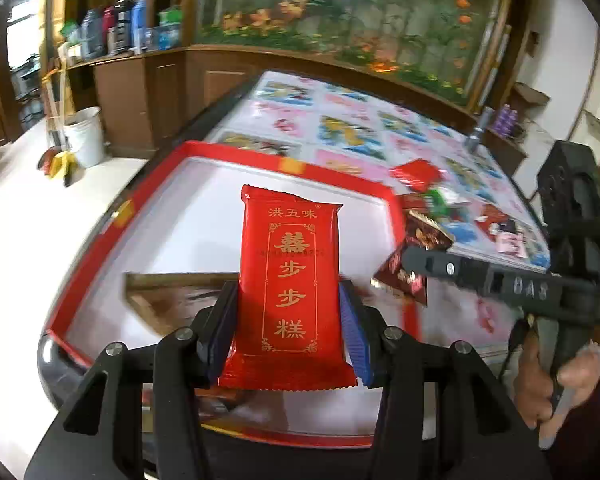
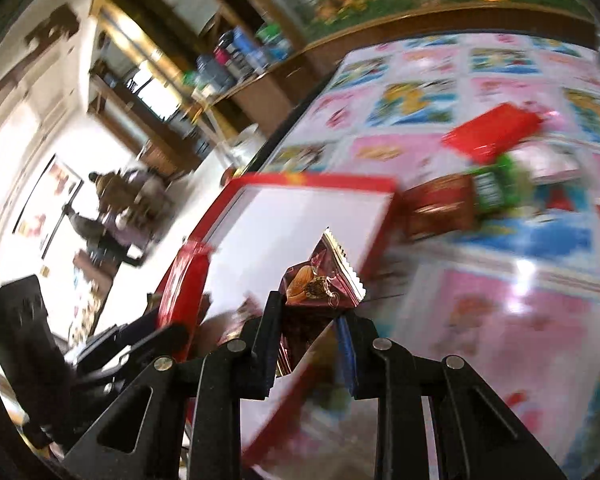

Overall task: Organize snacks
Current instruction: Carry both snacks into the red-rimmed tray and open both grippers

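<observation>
My left gripper (image 1: 290,330) is shut on a red snack packet with gold characters (image 1: 290,264), held upright above a red-rimmed box with a white floor (image 1: 204,208). My right gripper (image 2: 310,330) is shut on a small dark red foil snack packet (image 2: 322,280), at the box's (image 2: 312,216) right edge. In the left wrist view the right gripper's fingers (image 1: 428,262) show at the right with that dark packet (image 1: 404,276). The left gripper with its red packet (image 2: 184,284) shows at the left in the right wrist view. Loose snacks lie on the table: a red packet (image 2: 492,132), a green one (image 2: 496,190) and a brown one (image 2: 440,204).
The table carries a glossy patterned cover (image 1: 364,128) in pink and blue. A white bucket (image 1: 84,136) stands on the floor at the left. Wooden cabinets and shelves with bottles (image 1: 120,28) line the back. A hand (image 1: 560,384) grips the right tool's handle.
</observation>
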The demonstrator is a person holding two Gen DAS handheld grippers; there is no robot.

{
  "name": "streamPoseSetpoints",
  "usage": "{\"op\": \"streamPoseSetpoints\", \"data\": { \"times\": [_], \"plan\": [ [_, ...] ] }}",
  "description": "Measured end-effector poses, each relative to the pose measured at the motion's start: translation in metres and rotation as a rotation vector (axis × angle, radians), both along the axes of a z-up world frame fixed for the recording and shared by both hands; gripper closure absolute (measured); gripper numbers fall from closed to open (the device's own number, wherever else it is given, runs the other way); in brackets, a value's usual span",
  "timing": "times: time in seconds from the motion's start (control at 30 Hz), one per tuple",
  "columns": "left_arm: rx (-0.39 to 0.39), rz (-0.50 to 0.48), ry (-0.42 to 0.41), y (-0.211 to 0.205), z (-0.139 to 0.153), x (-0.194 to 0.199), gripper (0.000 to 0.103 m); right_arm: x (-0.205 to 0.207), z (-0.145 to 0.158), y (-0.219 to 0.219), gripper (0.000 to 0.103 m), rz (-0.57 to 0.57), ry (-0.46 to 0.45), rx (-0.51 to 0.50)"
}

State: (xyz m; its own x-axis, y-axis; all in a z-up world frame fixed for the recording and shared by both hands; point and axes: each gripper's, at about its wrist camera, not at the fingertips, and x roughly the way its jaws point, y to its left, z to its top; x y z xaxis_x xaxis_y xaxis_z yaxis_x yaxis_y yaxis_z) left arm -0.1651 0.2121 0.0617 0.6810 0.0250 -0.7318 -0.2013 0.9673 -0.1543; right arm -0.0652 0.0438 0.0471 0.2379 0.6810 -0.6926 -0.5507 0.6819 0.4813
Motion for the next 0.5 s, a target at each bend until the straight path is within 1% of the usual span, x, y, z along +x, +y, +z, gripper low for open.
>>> {"op": "streamPoseSetpoints", "data": {
  "times": [0.17,0.3,0.37,0.43,0.47,0.5],
  "plan": [
    [-0.009,0.039,0.025,0.017,-0.011,-0.001,0.055,-0.016,-0.011,0.035,0.077,0.074,0.009,-0.033],
    [0.002,0.050,0.025,0.017,-0.010,-0.002,0.055,-0.026,-0.011,0.046,0.074,0.113,0.005,-0.038],
    [0.006,0.054,0.027,0.016,-0.010,-0.003,0.055,-0.029,-0.006,0.047,0.073,0.122,-0.023,-0.020],
    [0.011,0.056,0.024,0.017,-0.009,-0.004,0.053,-0.033,0.000,0.040,0.063,0.123,-0.058,0.001],
    [0.017,0.057,0.017,0.015,-0.007,-0.004,0.053,-0.031,0.003,0.036,0.052,0.114,-0.072,0.011],
    [0.028,0.062,0.009,0.014,-0.005,-0.004,0.053,-0.030,0.008,0.027,0.046,0.090,-0.095,0.027]
  ]
}}
